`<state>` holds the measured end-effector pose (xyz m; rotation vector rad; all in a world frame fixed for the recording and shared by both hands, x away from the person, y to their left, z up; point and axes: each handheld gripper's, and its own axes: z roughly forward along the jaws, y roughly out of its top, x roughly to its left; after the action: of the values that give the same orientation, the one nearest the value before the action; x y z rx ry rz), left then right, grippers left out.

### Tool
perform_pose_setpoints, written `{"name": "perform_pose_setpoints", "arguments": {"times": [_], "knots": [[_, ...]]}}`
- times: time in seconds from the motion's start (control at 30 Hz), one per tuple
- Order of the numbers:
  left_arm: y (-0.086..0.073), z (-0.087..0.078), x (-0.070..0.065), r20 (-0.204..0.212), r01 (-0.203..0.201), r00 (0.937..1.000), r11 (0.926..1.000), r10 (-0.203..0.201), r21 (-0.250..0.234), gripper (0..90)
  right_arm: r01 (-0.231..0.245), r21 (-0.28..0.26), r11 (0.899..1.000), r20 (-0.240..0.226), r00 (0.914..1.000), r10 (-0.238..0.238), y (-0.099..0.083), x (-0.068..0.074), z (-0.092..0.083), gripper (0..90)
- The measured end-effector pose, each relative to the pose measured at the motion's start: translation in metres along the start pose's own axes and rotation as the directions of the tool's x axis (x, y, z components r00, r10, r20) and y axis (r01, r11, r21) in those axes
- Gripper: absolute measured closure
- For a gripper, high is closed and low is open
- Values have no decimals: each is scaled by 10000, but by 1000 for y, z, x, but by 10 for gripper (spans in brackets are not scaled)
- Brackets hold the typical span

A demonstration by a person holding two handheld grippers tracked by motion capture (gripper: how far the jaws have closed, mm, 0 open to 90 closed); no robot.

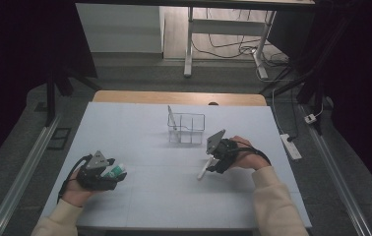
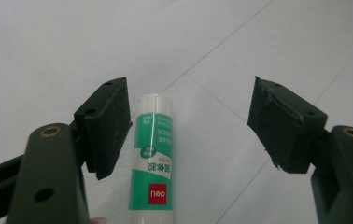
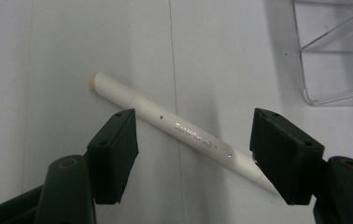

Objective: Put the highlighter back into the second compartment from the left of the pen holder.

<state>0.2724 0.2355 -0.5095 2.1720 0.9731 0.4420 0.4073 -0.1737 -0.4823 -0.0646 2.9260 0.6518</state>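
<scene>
A green-and-white glue stick (image 2: pixel 152 163) lies on the white table between the jaws of my left gripper (image 2: pixel 191 121), close to the left pad and not touched by either; the jaws stand wide open. From above, the left gripper (image 1: pixel 106 178) rests at the table's near left with the glue stick (image 1: pixel 115 171) at its tips. A white pen (image 3: pixel 165 119) lies slantwise between the open jaws of my right gripper (image 3: pixel 193 140), its tip by the right pad. In the high view the right gripper (image 1: pixel 212 164) hangs over the pen (image 1: pixel 202 169), right of centre.
A clear plastic organizer (image 1: pixel 192 129) stands at mid-table behind the right gripper, with a white pen (image 1: pixel 172 118) leaning in its left compartment; its corner (image 3: pixel 333 70) is in the right gripper view. A power strip (image 1: pixel 291 146) lies on the floor to the right.
</scene>
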Motion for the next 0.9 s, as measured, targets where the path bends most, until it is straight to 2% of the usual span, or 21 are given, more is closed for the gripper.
{"name": "perform_pose_setpoints", "arguments": {"times": [0.1, 0.37, 0.63, 0.8, 0.9], "knots": [[0, 0, 0, -3, -2, 10000, 10000, 2, 25, 294, 132, 129, 9998, 90, 9999, -133, 0, -1, 2, 313], [0, 1, 0, 35, -31, 10000, 10000, 31, 94, 291, 135, 423, 9990, 29, 9999, -137, 0, -1, 7, 313], [0, 2, 0, 27, -34, 10000, 9999, 34, 152, 289, 368, 826, 9959, -198, 9992, -353, 2, -2, 16, 333], [0, 3, 1, 51, -26, 10000, 9999, 25, 157, 288, 502, 1077, 9929, -386, 9982, -462, 4, -2, 20, 396], [-1, 3, 1, 47, -31, 10000, 9998, 30, 180, 288, 562, 1104, 9923, -685, 9965, -488, 5, -3, 20, 483]]}}
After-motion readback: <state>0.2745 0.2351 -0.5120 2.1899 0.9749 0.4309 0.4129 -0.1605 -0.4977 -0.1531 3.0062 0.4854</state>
